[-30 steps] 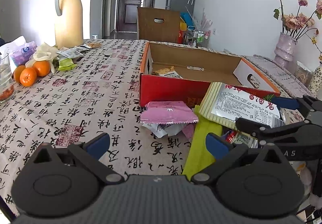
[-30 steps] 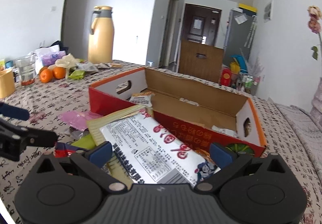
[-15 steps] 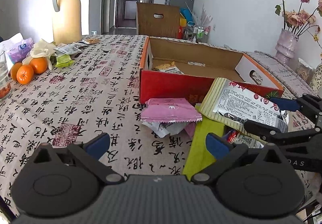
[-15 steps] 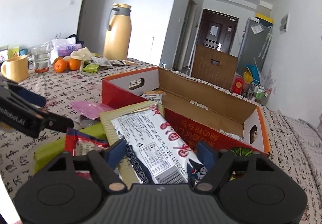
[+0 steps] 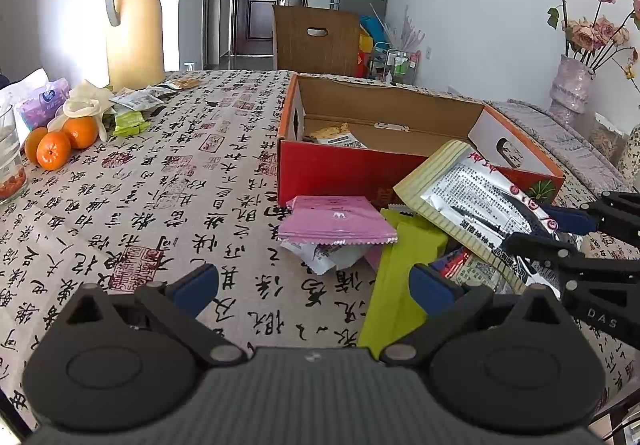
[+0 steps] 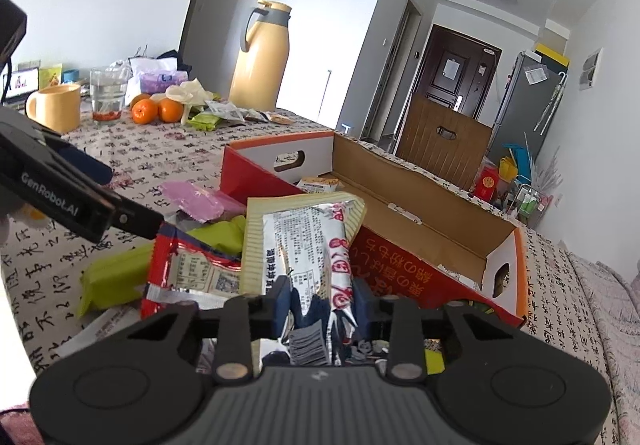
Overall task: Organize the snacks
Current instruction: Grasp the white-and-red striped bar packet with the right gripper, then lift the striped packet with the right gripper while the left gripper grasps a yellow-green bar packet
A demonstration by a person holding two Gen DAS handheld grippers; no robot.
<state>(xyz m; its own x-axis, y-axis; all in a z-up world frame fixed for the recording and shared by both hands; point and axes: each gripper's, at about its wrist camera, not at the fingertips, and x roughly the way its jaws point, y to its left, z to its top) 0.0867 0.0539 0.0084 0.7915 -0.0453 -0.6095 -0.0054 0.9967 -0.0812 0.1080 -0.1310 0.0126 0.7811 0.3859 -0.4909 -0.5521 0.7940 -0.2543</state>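
The right gripper (image 6: 320, 297) pinches the white snack bag (image 6: 308, 241), hiding its bottom end. The left gripper (image 5: 316, 281) has fingers spread over the desk (image 5: 140, 185), holding nothing.

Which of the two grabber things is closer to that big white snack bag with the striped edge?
Right. The right gripper is clamped on the white snack bag; the left gripper hangs open beside the pile, touching nothing.
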